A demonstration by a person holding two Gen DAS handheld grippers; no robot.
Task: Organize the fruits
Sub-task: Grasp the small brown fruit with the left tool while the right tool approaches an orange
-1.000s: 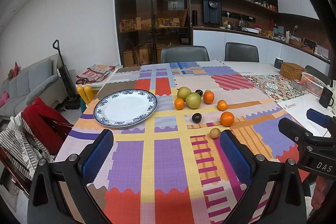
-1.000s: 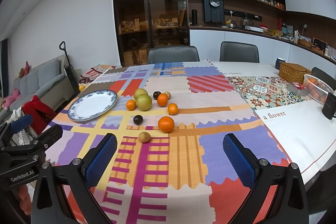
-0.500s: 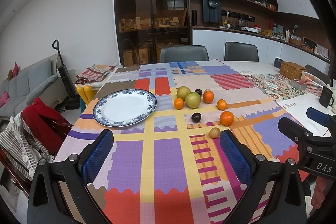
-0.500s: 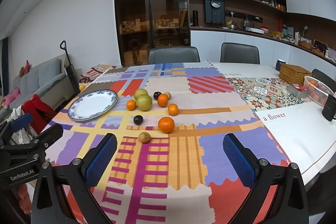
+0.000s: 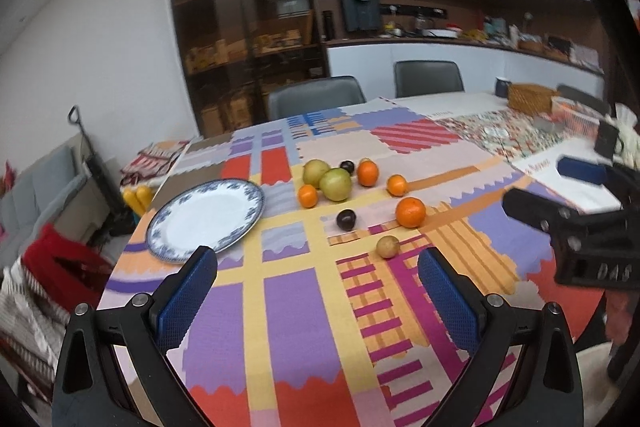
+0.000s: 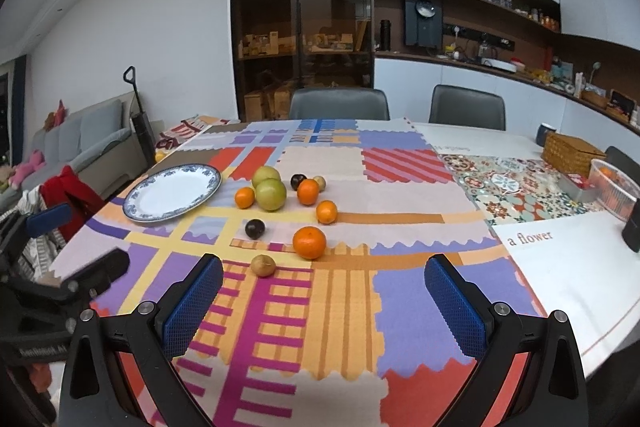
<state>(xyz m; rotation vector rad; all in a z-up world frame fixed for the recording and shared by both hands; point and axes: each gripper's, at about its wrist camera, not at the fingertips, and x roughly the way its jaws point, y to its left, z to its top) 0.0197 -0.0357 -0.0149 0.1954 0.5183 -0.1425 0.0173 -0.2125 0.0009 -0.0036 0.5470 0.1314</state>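
both claws point(image 5: 318, 301) point(image 6: 323, 303) agape, empty; right view alone shows sixth small fruit point(image 6: 319, 182) (behind orange point(image 6: 308, 191)).

Plate point(image 6: 172, 193) on the tablecloth point(image 6: 340, 307), fruits point(image 6: 280, 203) clustered just right of it.

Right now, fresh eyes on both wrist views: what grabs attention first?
The loud patchwork tablecloth dominates. Mid-table sits a loose cluster of fruit: oranges, two green fruits, two dark plums, with the biggest orange nearest. Left of the cluster lies the empty blue-rimmed plate; both grippers, left and right, are open and hold nothing.
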